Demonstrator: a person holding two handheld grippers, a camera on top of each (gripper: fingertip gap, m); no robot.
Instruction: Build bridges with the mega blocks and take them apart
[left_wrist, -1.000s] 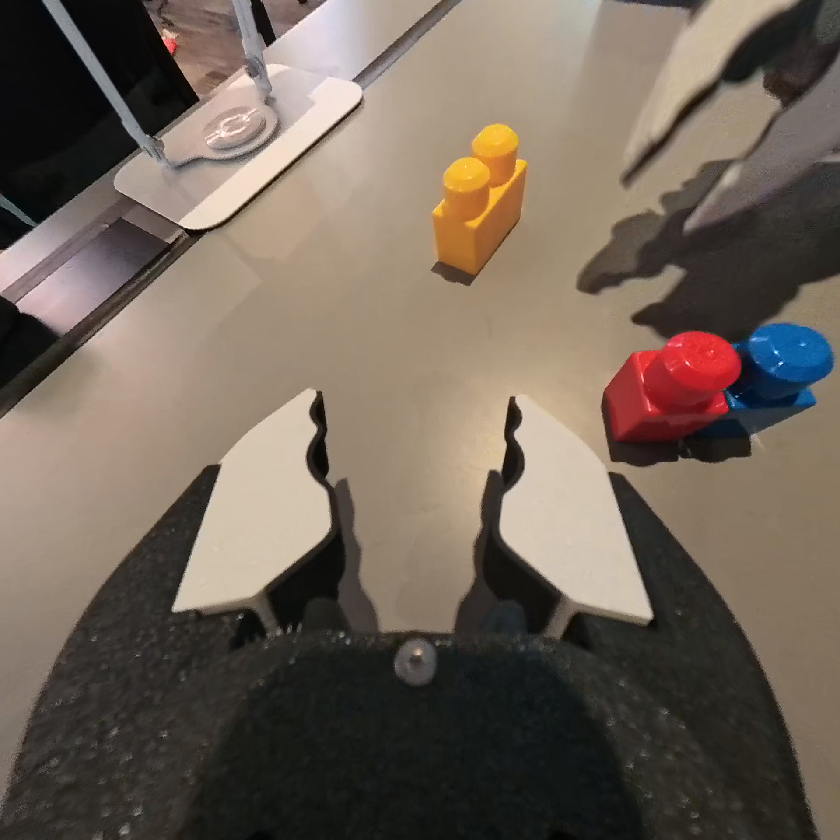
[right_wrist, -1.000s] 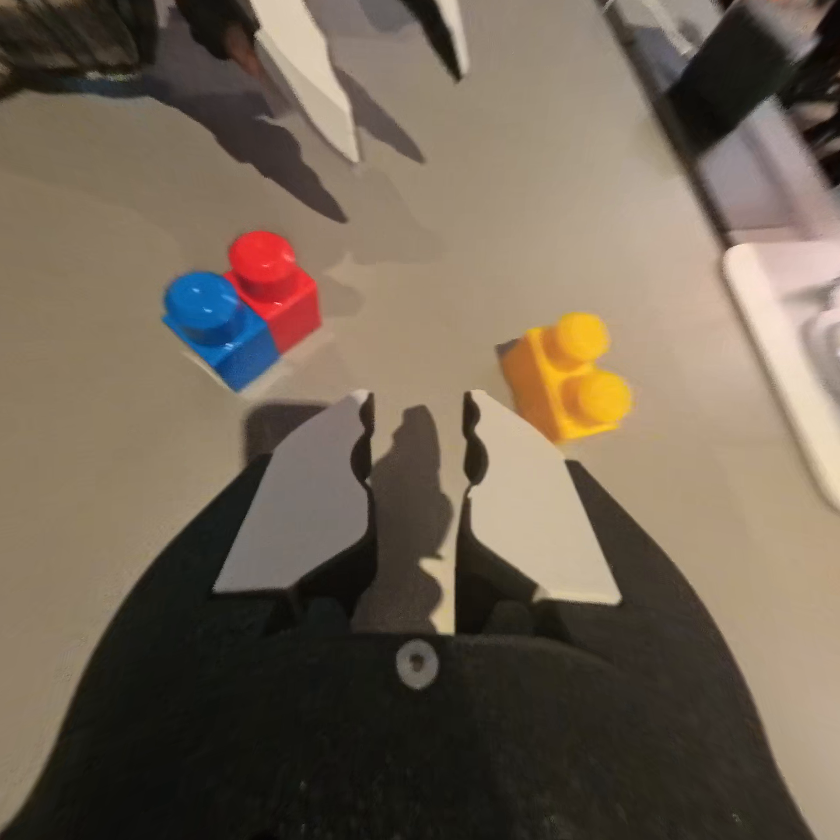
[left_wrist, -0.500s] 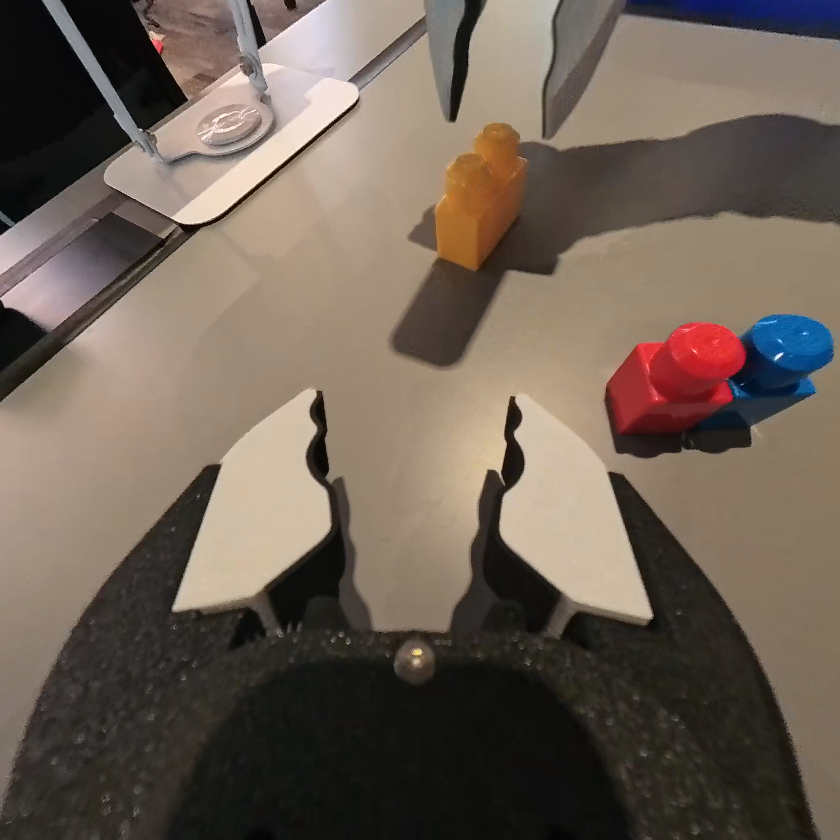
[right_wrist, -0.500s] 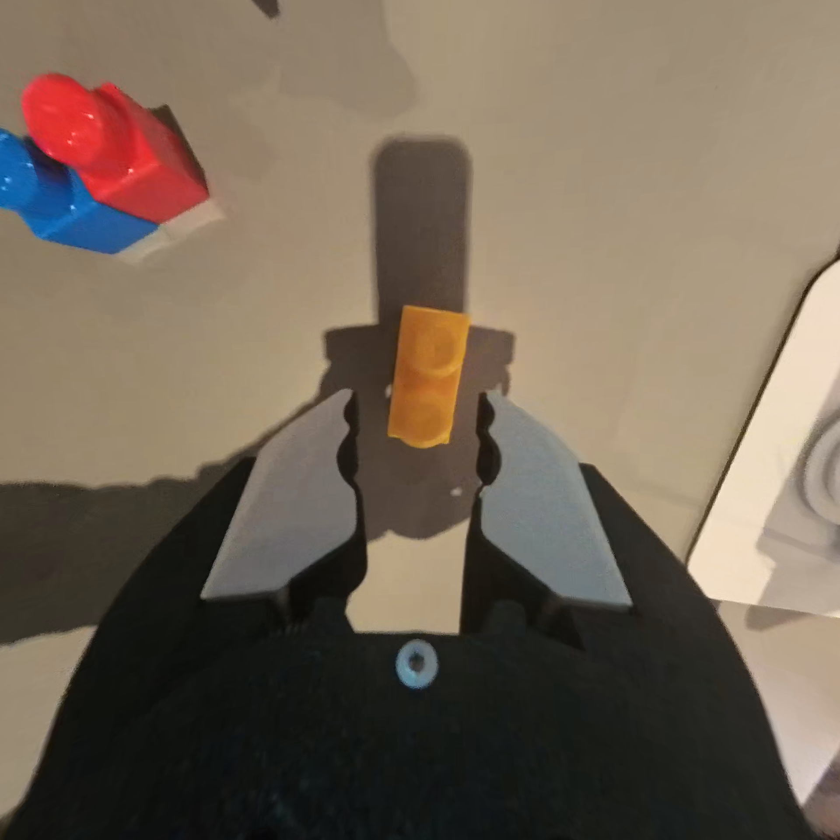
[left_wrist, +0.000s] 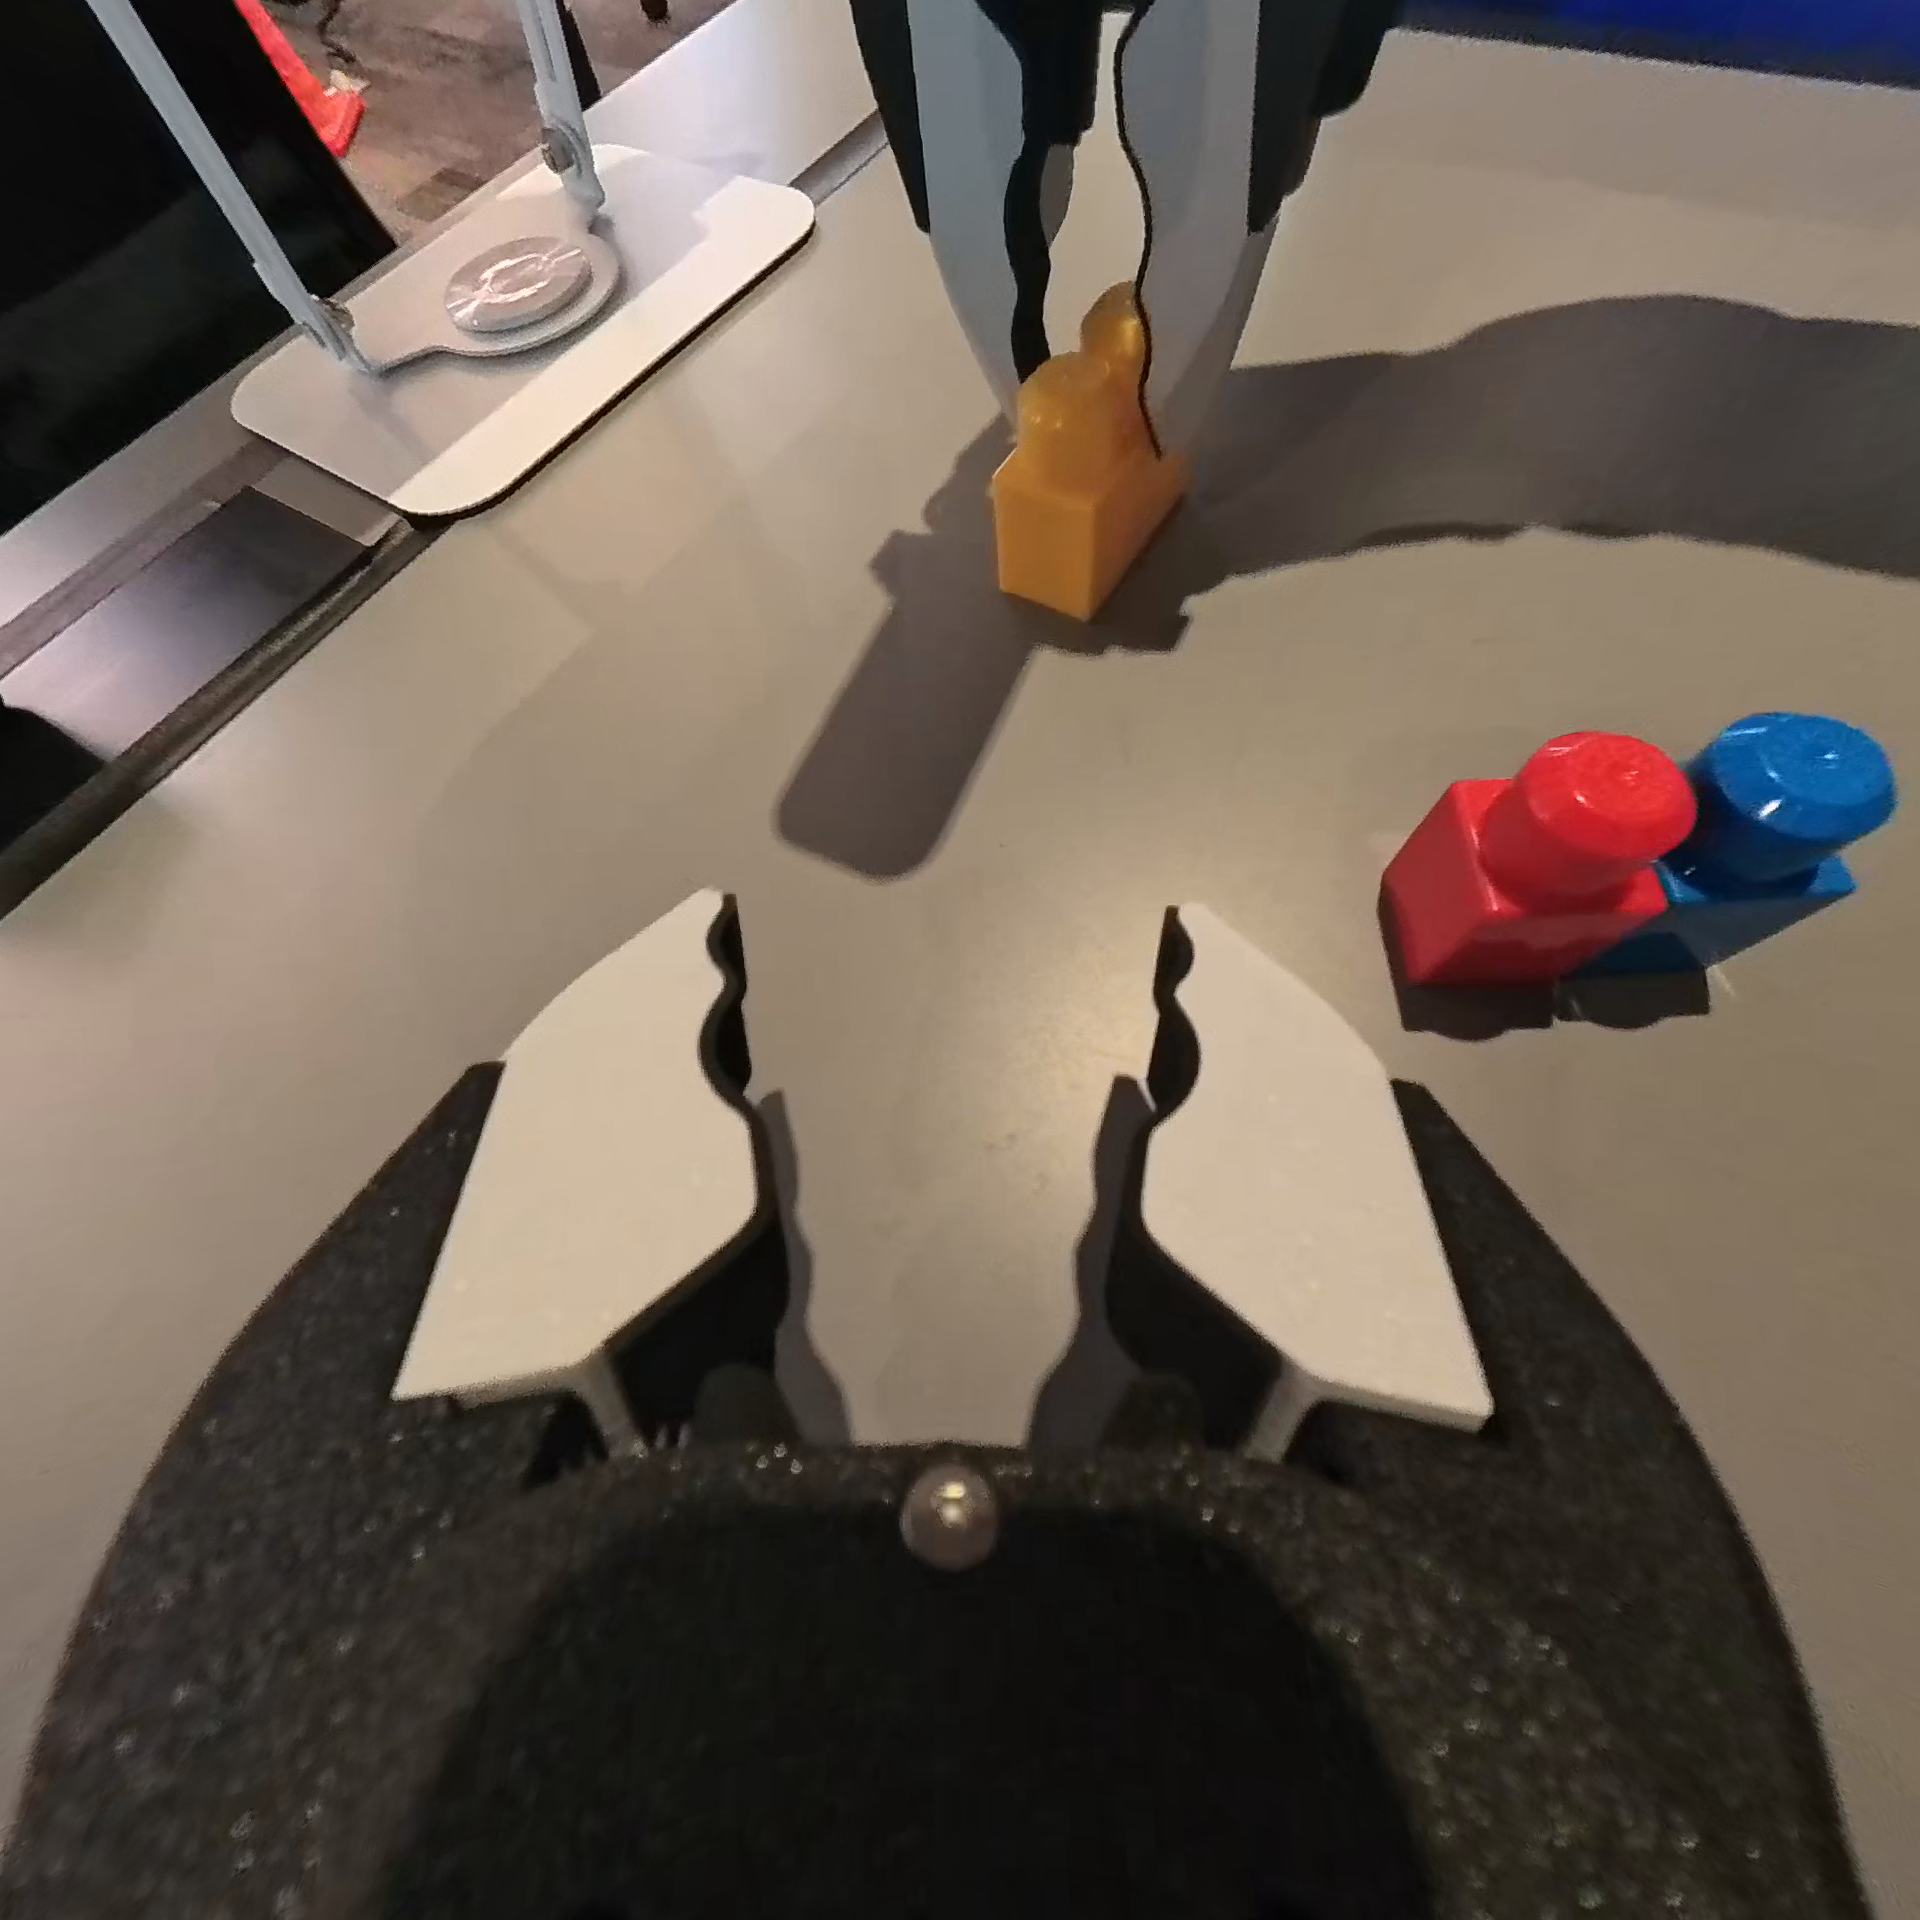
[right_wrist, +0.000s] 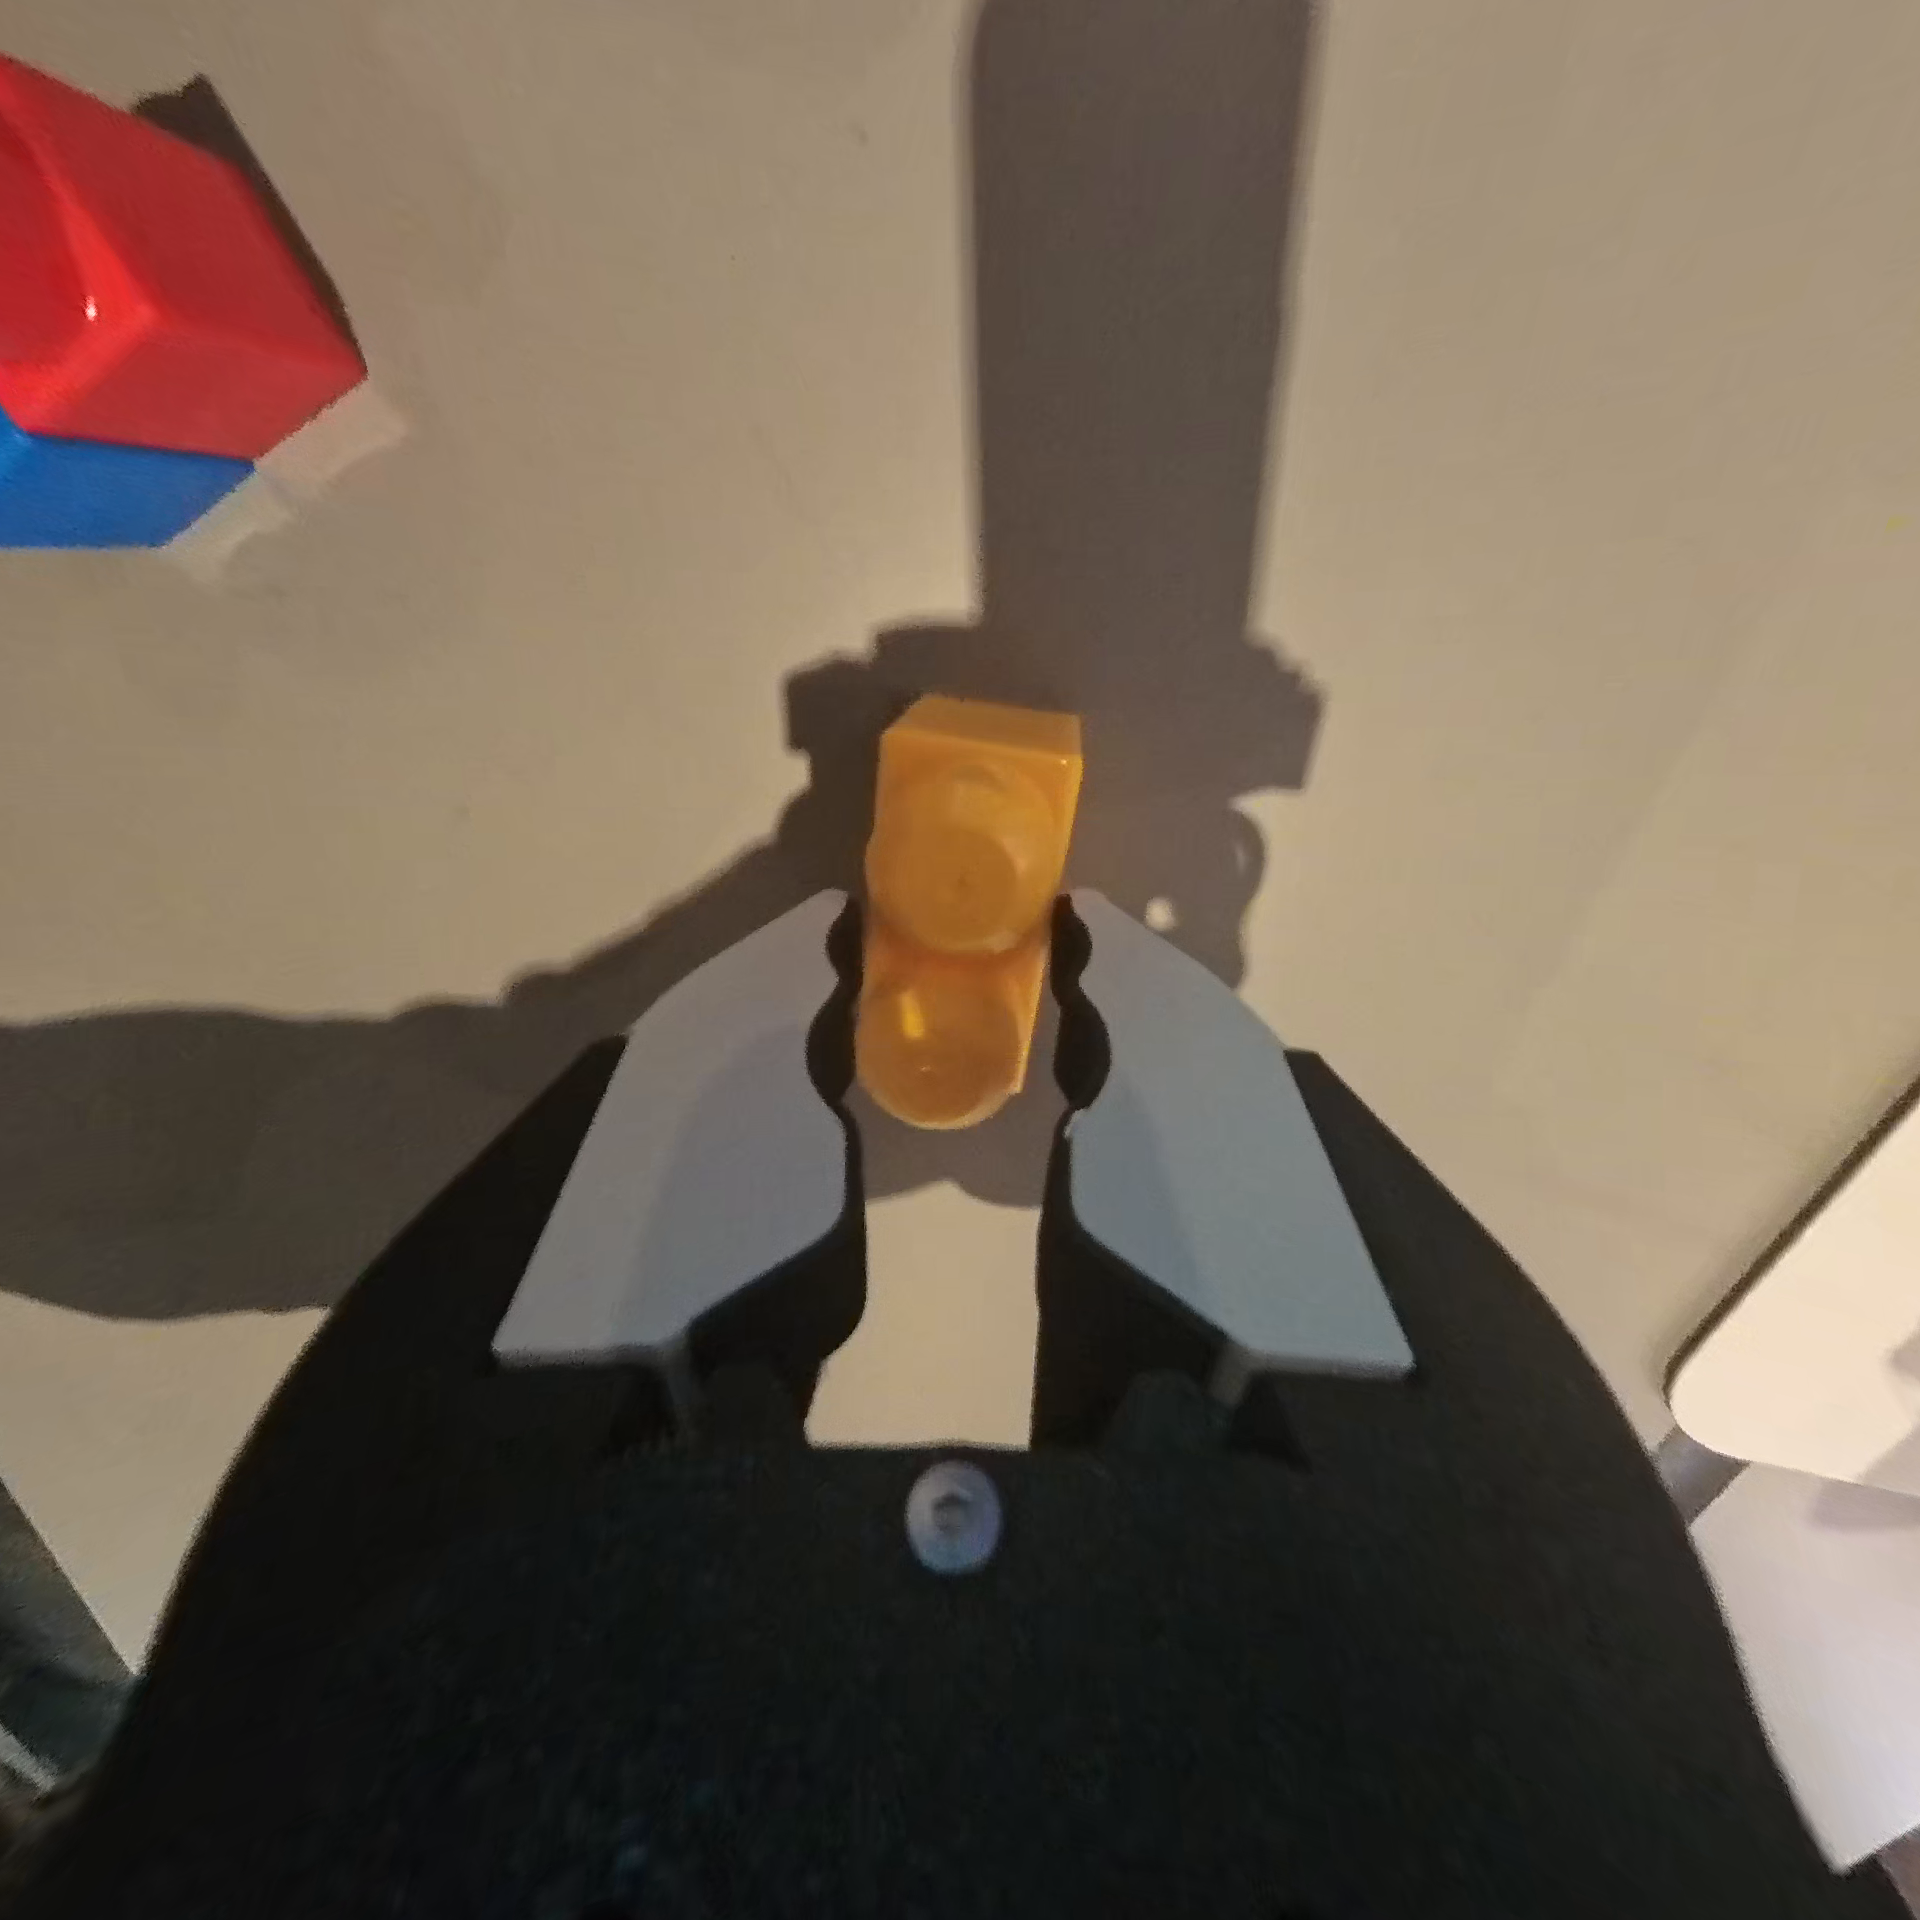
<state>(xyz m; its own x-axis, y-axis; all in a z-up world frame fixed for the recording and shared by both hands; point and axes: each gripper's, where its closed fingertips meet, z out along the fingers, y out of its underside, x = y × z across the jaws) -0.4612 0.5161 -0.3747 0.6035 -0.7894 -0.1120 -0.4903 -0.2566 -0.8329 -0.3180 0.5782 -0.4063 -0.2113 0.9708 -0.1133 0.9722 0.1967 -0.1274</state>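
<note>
In the left wrist view, a white stand base (left_wrist: 520, 343) lies at about ten o'clock on the grey desk (left_wrist: 416, 790), the left claw (left_wrist: 951, 925) hangs at six o'clock with its jaws wide and nothing between them, and the yellow block (left_wrist: 1081, 499) stands at twelve o'clock. The right claw (left_wrist: 1081, 416) reaches down over that block, its fingers set narrowly along both sides (whether they press it I cannot tell). At three o'clock, the red block (left_wrist: 1507, 883) touches the blue block (left_wrist: 1766, 831).
</note>
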